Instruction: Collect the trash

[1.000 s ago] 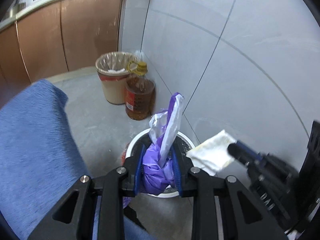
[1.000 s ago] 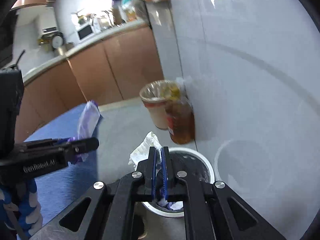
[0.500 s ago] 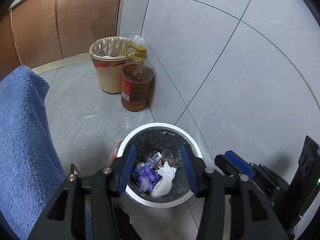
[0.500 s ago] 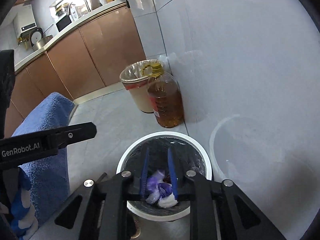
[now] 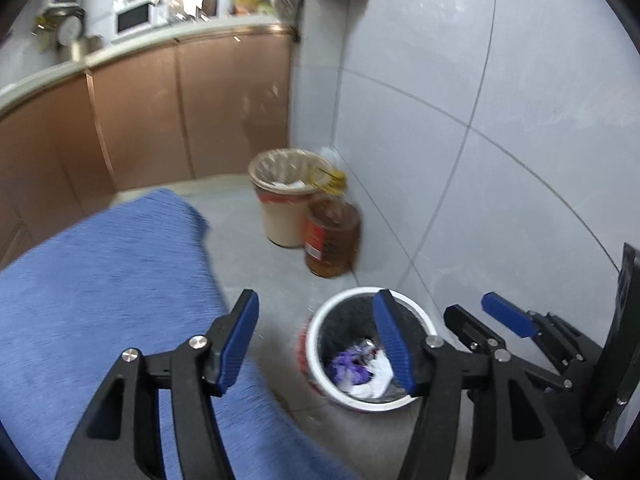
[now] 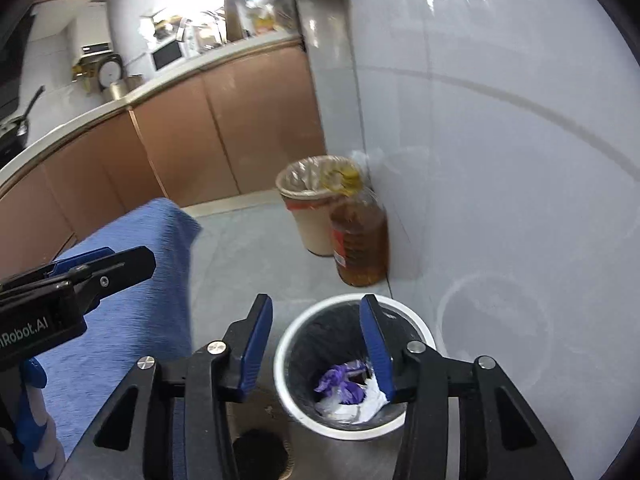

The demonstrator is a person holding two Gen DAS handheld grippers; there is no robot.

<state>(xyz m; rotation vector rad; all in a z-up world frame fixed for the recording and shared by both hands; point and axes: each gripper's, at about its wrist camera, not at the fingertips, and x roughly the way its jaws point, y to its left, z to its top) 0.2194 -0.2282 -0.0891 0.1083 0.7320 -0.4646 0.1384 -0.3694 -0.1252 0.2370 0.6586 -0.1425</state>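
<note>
A white-rimmed trash bin [image 5: 320, 320] with a black liner stands on the floor by the wall; it also shows in the right wrist view [image 6: 288, 340]. Purple trash [image 5: 348, 366] and white crumpled paper [image 5: 376, 372] lie inside it, and both show in the right wrist view, the purple trash [image 6: 340, 382] beside the paper [image 6: 360, 404]. My left gripper [image 5: 316, 336] is open and empty above the bin's left side. My right gripper [image 6: 316, 340] is open and empty above the bin. The right gripper shows in the left wrist view [image 5: 488, 316] to the right.
A beige lined bin [image 5: 280, 204] and an amber oil bottle [image 5: 332, 236] stand against the tiled wall [image 5: 480, 120] behind. A blue cloth-covered surface [image 5: 100, 280] fills the left. Copper cabinets [image 5: 160, 112] and a cluttered counter are at the back.
Both grippers let go of their trash, which dropped into the white-rimmed bin. Both jaws opened wider and the grippers rose away from the bin.
</note>
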